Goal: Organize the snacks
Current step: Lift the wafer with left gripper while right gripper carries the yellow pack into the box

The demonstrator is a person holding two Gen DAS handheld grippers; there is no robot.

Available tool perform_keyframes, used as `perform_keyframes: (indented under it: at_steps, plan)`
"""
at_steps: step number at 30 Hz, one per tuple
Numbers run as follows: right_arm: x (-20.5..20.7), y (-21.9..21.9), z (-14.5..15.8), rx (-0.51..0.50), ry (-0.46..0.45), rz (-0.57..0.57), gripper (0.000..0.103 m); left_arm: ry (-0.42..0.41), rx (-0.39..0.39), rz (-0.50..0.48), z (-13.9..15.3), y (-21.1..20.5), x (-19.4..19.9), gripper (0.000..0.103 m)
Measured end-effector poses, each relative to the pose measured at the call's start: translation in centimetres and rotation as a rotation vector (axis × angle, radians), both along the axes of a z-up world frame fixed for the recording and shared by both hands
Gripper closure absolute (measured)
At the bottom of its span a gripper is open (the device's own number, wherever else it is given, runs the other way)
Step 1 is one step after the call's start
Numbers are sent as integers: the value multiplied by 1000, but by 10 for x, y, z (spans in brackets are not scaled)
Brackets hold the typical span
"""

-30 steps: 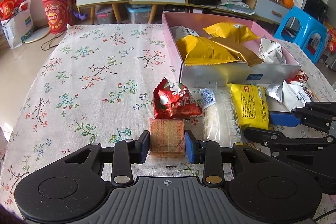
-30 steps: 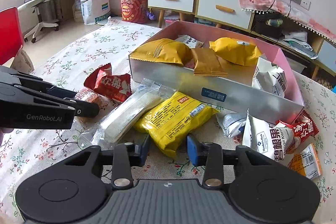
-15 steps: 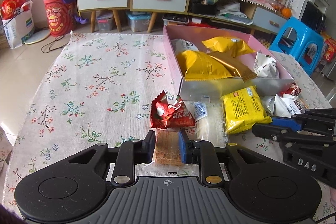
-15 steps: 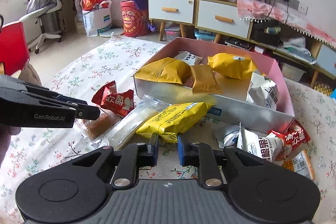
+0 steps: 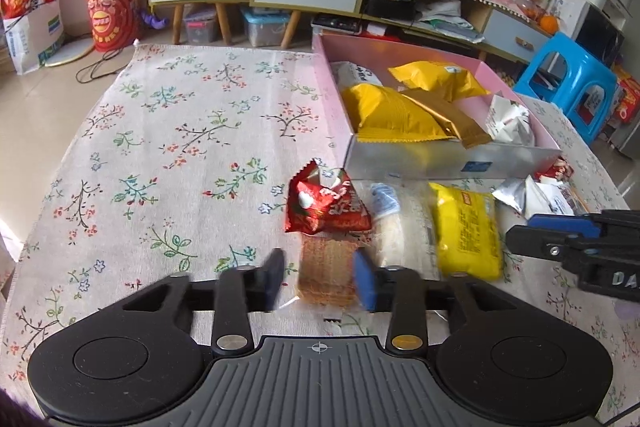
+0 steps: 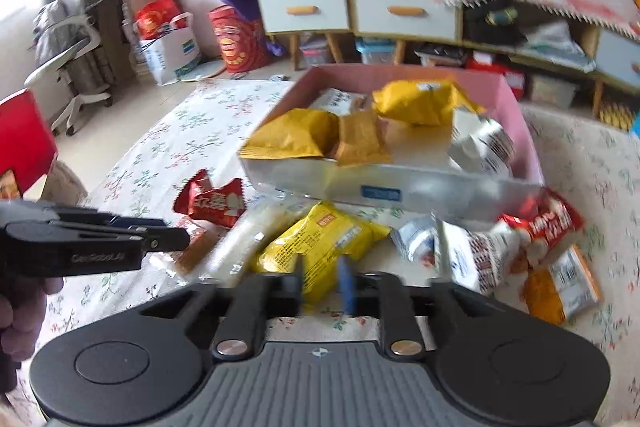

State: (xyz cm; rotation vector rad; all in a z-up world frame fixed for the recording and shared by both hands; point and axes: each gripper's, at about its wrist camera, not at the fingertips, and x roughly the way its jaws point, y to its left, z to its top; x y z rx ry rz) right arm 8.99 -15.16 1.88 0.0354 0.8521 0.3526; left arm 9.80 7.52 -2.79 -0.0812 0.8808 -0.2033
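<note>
The right claw [image 5: 520, 233], seen from the left wrist, carries raised white letters "DA" on its black side, cut by the picture's edge. In the right wrist view the left claw [image 6: 182, 239] bears a blurred "GenRobot.AI". The red packet [image 5: 326, 205] shows white Chinese characters, too blurred to read; other wrappers' print is illegible

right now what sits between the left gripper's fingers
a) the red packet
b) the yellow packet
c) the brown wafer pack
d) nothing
c: in the left wrist view the brown wafer pack lies on the cloth between the fingers of the left gripper, whose jaws have just been opening, with a gap showing on the left side; the red packet lies beyond it and the yellow packet off to the right.
</note>
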Motion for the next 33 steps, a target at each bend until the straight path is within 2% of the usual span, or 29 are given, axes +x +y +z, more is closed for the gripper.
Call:
perform_keyframes:
  at_steps: [1,3,6,10,15,18,19,20,24,29,33]
  plan:
    - [1,-2,0,19,5,-13,77,-3,4,8,-1,1,1,52]
    - [5,-4,0,48,14,-29,77,9,0,8,-3,2,6,49]
    - [13,-3,-3,80,27,-48,77,30,-17,25,-4,2,7,49]
    - [24,6,-16,68,72,-63,77,75,28,23,-10,-6,6,51]
    - [34,16,-25,66,103,-82,58,61,75,31,-11,-11,2,60]
    - [34,25,-29,37,86,-76,54,48,91,38,-12,-11,-1,67]
    - [32,28,-30,25,74,-70,55,46,91,41,-12,-11,-1,69]
    - [31,29,-30,13,67,-61,63,46,88,43,-12,-10,-1,70]
    - [25,32,-27,-9,38,-17,77,47,74,45,-11,-7,-3,71]
    - [21,22,-22,11,55,-17,83,52,36,50,-11,1,-6,71]
    - [21,8,-16,77,75,-38,91,54,11,56,-10,7,-9,71]
